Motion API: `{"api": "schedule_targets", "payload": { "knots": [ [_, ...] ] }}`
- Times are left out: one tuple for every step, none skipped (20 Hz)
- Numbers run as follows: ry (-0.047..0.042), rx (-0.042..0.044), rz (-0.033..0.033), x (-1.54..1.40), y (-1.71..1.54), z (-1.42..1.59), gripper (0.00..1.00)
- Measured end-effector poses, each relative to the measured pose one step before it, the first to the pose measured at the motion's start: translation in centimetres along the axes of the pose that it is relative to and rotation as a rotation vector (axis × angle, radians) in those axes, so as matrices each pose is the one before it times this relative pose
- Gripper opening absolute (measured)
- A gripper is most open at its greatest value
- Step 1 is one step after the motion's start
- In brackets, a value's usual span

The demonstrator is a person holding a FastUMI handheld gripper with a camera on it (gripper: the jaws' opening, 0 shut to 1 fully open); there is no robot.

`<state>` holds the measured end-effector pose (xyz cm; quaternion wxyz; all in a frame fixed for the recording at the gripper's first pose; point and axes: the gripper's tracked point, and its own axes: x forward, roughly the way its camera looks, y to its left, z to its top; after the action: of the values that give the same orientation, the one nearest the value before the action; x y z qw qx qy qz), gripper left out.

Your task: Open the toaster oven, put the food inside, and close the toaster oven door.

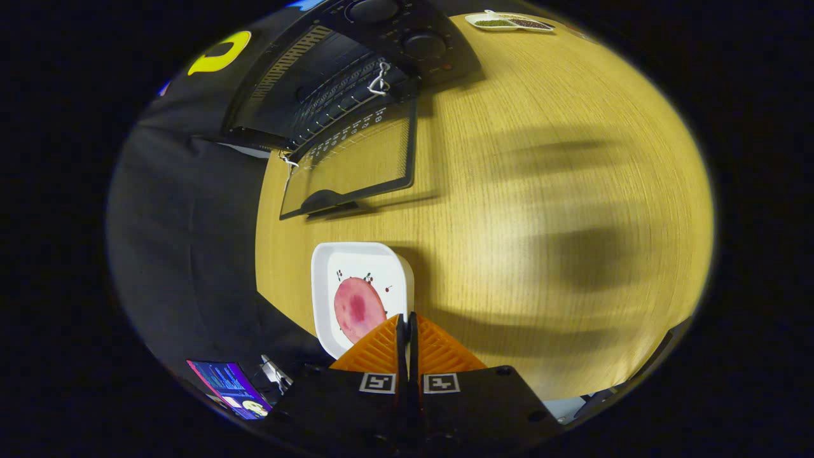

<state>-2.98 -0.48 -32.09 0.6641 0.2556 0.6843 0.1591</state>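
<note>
The claw (406,316) hangs with its two fingers pressed together, gripping nothing

wooden table (540,191), divided dish (509,23), screen (232,388)

**One high fisheye view, looking down the fingers**

Your camera rides on the gripper (405,318), fingers closed together, tilted steeply down at the wooden table (540,191). The white plate (356,261) sits close, just ahead; the toaster oven (343,76), door open, lies well beyond.
</note>
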Motion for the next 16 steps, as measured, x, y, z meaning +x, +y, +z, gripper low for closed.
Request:
{"api": "schedule_targets", "payload": {
  "knots": [
    [-0.00312,0.00891,0.02414,-0.097,1.006,-0.121,0.02],
    [-0.00845,0.01448,0.02027,0.068,1.006,0.155,0.02],
    [-0.00690,0.01315,0.01976,0.098,0.869,0.060,0.02],
    [-0.01238,0.01153,0.01369,0.199,0.753,0.314,0.02],
    [-0.01698,0.01082,0.00486,0.241,0.552,0.267,0.02],
    [-0.02398,0.01550,0.00102,0.191,0.531,0.528,0.02],
    [-0.02573,0.01578,0.00233,0.200,0.540,0.460,0.02],
    [-0.02905,0.01800,0.00749,0.266,0.531,0.609,0.02],
    [-0.02488,0.01715,0.00809,0.283,0.556,0.379,0.02],
    [-0.02232,0.02011,0.00697,0.354,0.527,0.414,0.02],
    [-0.01859,0.01476,0.00366,0.278,0.460,0.309,0.02],
    [-0.01468,0.01181,0.00142,0.279,0.429,0.271,0.02],
    [-0.01234,0.01152,0.00010,0.203,0.387,0.143,0.02],
    [-0.00480,0.00810,0.00291,0.166,0.385,0.147,0.02],
    [-0.00421,0.00817,0.00203,0.234,0.370,0.037,0.02],
    [-0.00845,0.00891,0.00150,0.153,0.260,0.232,0.02]
  ]
}}
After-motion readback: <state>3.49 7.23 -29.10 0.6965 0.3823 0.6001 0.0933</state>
